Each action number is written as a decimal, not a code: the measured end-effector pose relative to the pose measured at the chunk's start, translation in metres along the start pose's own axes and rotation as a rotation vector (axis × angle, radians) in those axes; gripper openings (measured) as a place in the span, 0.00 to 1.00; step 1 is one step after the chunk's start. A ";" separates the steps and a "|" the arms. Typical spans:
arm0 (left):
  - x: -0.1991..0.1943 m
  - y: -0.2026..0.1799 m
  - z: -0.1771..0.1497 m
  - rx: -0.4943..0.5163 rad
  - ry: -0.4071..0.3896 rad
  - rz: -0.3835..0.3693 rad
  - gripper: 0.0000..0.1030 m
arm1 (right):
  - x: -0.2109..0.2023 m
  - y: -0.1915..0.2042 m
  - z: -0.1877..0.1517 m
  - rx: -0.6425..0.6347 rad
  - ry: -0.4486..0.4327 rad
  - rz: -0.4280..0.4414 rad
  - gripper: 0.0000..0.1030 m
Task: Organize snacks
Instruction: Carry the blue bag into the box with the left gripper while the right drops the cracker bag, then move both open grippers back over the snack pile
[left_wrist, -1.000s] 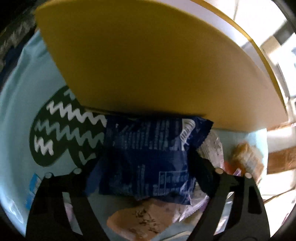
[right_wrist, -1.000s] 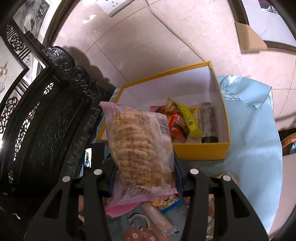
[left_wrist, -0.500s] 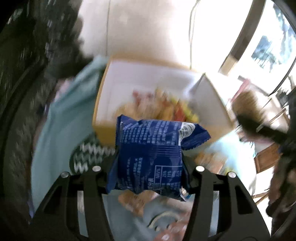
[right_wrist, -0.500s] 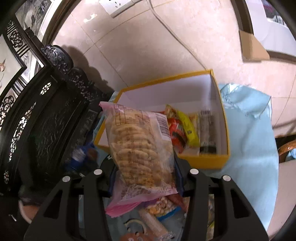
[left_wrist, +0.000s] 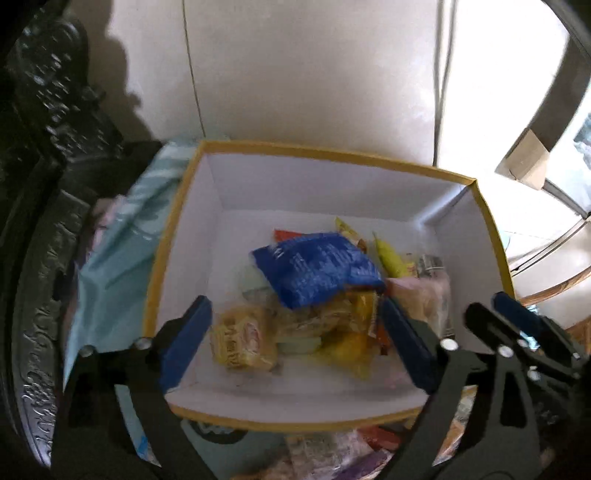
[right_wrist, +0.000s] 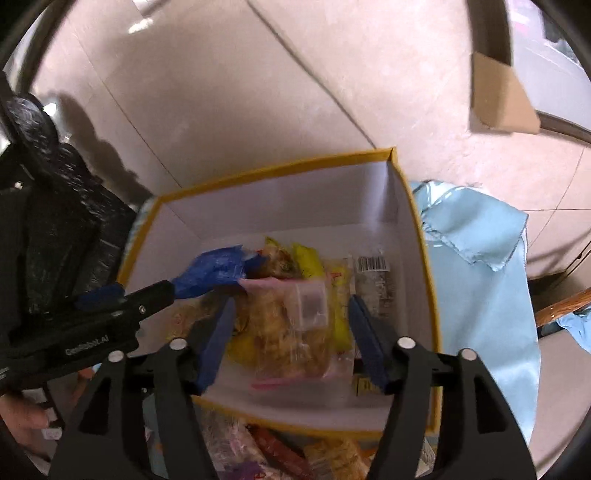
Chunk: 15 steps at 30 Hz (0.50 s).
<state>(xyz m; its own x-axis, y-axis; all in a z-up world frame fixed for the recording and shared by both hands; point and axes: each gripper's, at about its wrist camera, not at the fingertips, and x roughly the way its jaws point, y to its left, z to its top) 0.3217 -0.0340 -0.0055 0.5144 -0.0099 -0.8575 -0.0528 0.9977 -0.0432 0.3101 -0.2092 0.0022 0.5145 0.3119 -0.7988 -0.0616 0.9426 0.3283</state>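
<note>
From the left wrist view, our left hand-held gripper (left_wrist: 295, 332) hangs over the yellow box (left_wrist: 162, 236) with its blue-padded fingers (left_wrist: 184, 339) spread wide and nothing between them. The blue snack packet (left_wrist: 317, 269) lies free inside the box, tilted on top of the heap of other snacks. Just under it sit a small yellow wrapped cake (left_wrist: 243, 339) and a crumpled yellow bag (left_wrist: 351, 332). A slim yellow stick pack (left_wrist: 388, 254) lies behind the blue packet. At the right edge we see our right hand-held gripper (left_wrist: 517, 332) reaching over the box rim. A light blue cloth (left_wrist: 110, 266) covers the worktop to the left of the box, and more wrapped snacks (left_wrist: 332, 454) lie outside the box below its near wall.

From the right wrist view, our right hand-held gripper (right_wrist: 291, 332) is also over the box (right_wrist: 428, 295), fingers spread apart. The clear bag of biscuits (right_wrist: 291, 328) with its pink sealed edge lies between them in the picture, blurred, and we cannot tell whether it touches either pad. The blue snack packet (right_wrist: 214, 273) sits to its left, close to the tip of the left hand-held gripper (right_wrist: 122, 306). A dark tube with a barcode (right_wrist: 376, 280) lies along the right wall. The light blue cloth (right_wrist: 480, 277) spreads to the right of the box.
</note>
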 end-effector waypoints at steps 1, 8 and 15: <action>-0.008 0.001 -0.006 0.008 -0.015 0.020 0.93 | -0.006 -0.002 -0.003 0.011 -0.007 0.011 0.64; -0.048 0.020 -0.051 -0.021 -0.041 -0.019 0.93 | -0.060 -0.009 -0.042 0.030 -0.041 0.088 0.69; -0.066 0.037 -0.127 0.003 0.020 0.016 0.93 | -0.087 -0.025 -0.106 0.042 0.018 0.077 0.70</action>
<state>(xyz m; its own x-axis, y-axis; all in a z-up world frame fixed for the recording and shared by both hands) 0.1768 -0.0049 -0.0158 0.4961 0.0049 -0.8683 -0.0584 0.9979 -0.0278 0.1761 -0.2468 0.0099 0.4942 0.3856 -0.7791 -0.0642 0.9100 0.4096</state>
